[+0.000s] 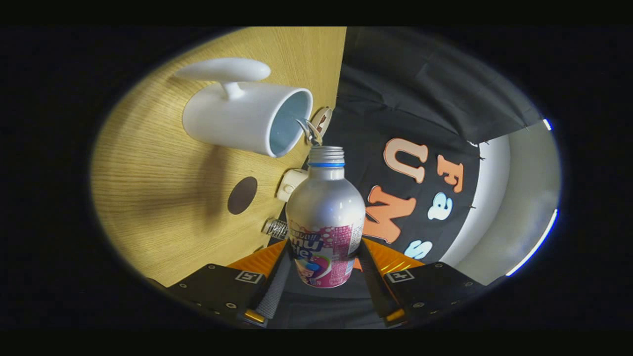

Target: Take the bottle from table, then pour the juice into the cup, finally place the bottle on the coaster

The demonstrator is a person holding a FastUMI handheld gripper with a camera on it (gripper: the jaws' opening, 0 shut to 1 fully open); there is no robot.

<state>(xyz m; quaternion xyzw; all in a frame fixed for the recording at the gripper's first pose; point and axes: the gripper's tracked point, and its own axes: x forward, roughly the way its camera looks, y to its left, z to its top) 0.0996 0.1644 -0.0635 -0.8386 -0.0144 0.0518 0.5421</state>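
My gripper (324, 269) is shut on a silver bottle (325, 207) with a pink label, both fingers pressing its lower body. The cap is off and its threaded mouth points forward. The whole view is rolled, so the wooden table (148, 198) stands to the left and the bottle lies about level. A white cup (237, 118) with a handle stands on the table, its open rim just left of and beyond the bottle's mouth. I cannot see whether juice runs out. A dark round coaster (242, 195) lies on the table left of the bottle's shoulder.
Along the table's edge beside the bottle sit a small white object (292, 183) and a small ribbed metal piece (275, 228). The booth's black cloth wall (420, 99) hangs behind the bottle, with a pale wall (514, 198) beyond it.
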